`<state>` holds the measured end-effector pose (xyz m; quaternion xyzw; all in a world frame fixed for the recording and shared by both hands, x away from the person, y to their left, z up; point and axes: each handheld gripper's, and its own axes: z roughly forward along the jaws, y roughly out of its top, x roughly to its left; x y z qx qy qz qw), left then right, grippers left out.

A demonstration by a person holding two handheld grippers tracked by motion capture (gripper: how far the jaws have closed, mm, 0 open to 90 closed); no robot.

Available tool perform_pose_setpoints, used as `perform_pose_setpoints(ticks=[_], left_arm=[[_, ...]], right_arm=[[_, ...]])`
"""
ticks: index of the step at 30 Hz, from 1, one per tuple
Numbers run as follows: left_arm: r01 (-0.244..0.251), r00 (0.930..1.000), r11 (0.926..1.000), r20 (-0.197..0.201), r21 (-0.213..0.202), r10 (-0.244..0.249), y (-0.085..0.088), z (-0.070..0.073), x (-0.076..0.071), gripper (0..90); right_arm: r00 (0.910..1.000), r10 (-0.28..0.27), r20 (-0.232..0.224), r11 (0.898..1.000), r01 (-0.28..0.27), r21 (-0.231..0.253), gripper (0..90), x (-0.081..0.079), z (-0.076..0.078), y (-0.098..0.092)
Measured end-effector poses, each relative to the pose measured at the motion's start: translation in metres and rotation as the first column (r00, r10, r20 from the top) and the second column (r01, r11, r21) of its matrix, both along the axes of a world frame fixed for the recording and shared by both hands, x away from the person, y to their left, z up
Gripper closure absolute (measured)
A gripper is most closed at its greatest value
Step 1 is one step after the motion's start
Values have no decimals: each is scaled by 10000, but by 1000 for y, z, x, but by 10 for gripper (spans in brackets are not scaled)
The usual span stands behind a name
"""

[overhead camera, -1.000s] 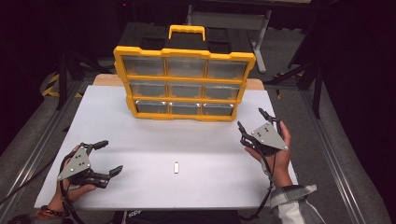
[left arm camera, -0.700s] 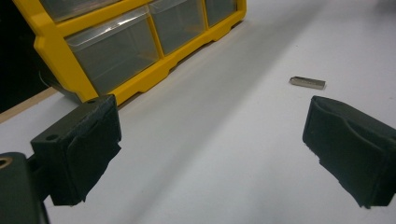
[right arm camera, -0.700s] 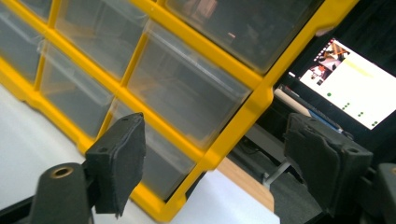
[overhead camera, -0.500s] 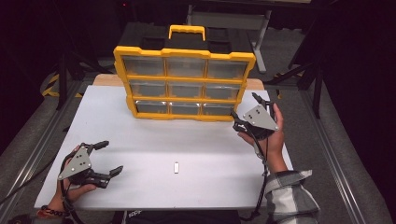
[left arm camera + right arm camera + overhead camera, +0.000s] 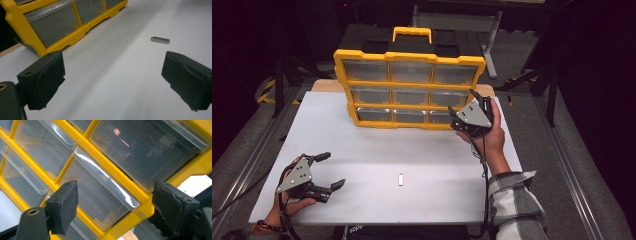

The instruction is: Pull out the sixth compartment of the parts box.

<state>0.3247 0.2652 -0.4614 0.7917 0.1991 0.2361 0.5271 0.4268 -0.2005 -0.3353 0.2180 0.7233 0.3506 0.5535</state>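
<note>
Organizer (image 5: 409, 82) drawer (image 5: 100, 195) before wide-open, empty right tool (image 5: 467, 111)

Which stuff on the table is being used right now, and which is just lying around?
In use:
- right gripper, open, up against the drawers
- yellow drawer organizer

Lying about:
- small metal piece on the white table
- left gripper, open, holding nothing

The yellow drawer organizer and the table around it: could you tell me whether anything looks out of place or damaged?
Nothing looks damaged. The yellow drawer organizer stands upright with its drawers shut. The only stray item is a small metal piece lying loose on the white table, apart from both claws.
</note>
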Motion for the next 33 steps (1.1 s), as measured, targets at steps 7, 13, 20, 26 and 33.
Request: perform_pose_setpoints(ticks=[7,13,20,26,33], left_arm=[[63,10000,9999,10,79,-64,-2,-1,0,62],[104,9999,9999,-4,138,-104,-2,-1,-1,65],[229,9997,9997,43,88,-229,-2,0,-1,63],[227,9997,9997,5,115,-227,-3,-1,-2,66],[304,9995,9994,-134,192,-301,-4,-2,-1,65]], right_arm=[[9992,-297,275,9931,326,-1125,368,8,-2,11],[9980,-541,316,9747,596,-2154,450,18,-9,21],[9956,-773,520,9496,894,-3004,575,22,-13,31],[9929,-975,683,9363,1147,-3320,576,26,-13,32],[9899,-1078,918,9142,1350,-3822,600,30,-14,34]])
